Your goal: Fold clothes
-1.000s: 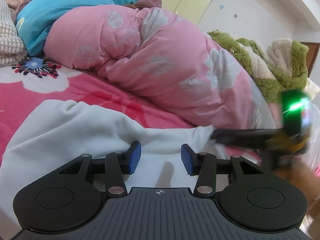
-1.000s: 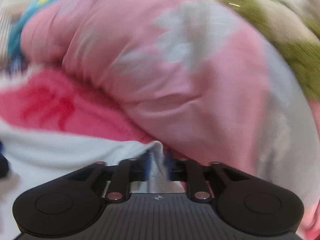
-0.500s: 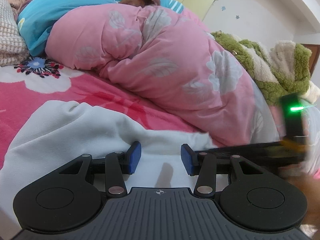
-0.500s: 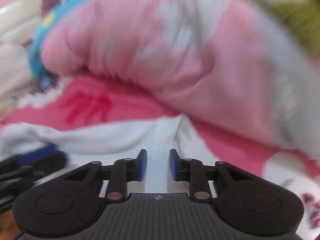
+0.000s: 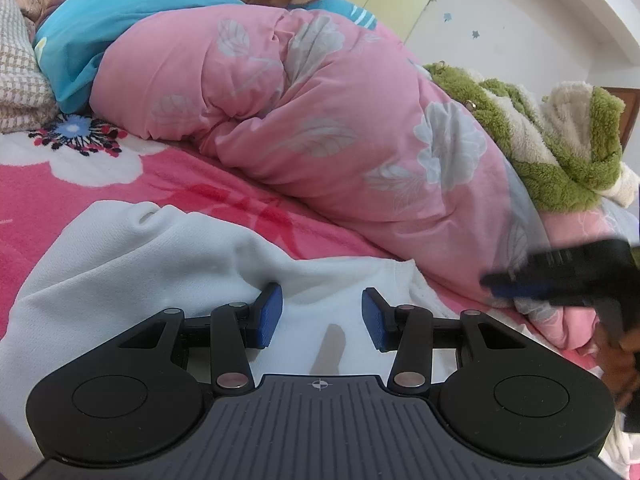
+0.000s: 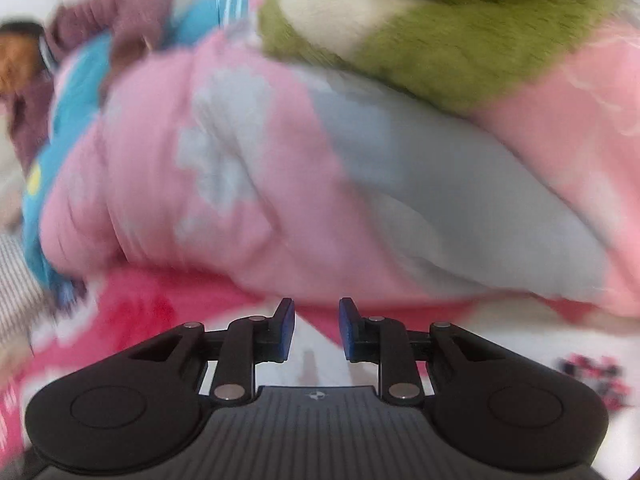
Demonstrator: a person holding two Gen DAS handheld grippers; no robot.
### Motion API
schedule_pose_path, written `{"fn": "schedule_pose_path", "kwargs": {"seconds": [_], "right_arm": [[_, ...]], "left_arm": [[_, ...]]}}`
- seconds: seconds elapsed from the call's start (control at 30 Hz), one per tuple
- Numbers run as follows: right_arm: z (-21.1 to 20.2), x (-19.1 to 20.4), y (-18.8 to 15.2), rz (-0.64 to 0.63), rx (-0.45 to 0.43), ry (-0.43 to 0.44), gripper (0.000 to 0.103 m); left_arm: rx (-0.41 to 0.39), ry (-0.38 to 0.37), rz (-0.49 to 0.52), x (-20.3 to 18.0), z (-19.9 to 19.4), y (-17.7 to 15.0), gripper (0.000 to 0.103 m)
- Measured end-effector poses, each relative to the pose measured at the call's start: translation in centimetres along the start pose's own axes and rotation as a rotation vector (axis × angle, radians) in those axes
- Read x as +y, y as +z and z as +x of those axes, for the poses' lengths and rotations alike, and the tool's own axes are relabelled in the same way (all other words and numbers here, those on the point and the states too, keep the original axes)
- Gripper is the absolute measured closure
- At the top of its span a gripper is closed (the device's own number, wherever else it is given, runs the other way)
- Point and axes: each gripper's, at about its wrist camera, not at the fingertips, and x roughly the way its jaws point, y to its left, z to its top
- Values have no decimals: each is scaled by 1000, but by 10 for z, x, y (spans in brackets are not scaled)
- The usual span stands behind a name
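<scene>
Left gripper sits low and level, blue pads spread wide apart with nothing between them. Right gripper is parted too, narrower gap, nothing pinched. From the left wrist view it's a blurry dark shape at the far right, with a hand underneath it.

The left gripper has a black ribbed body, two round black discs at its sides, black linkage arms with silver rivets, a small crosshair mark in the middle, and blue ribbed pads. The right gripper is built alike, with blue pads.
</scene>
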Motion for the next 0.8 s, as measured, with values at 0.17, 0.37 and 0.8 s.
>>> {"fn": "schedule_pose_path", "kwargs": {"seconds": [0.17, 0.37, 0.8], "right_arm": [[20, 2, -14, -138, 152, -130, 77], [32, 10, -23, -377, 167, -185, 59], [33, -3, -23, -357, 146, -187, 97]], "left_arm": [[0, -3, 0, 1, -1, 1, 58], [0, -6, -3, 1, -2, 2, 58], [-1, -7, -10, 2, -4, 3, 58]]}}
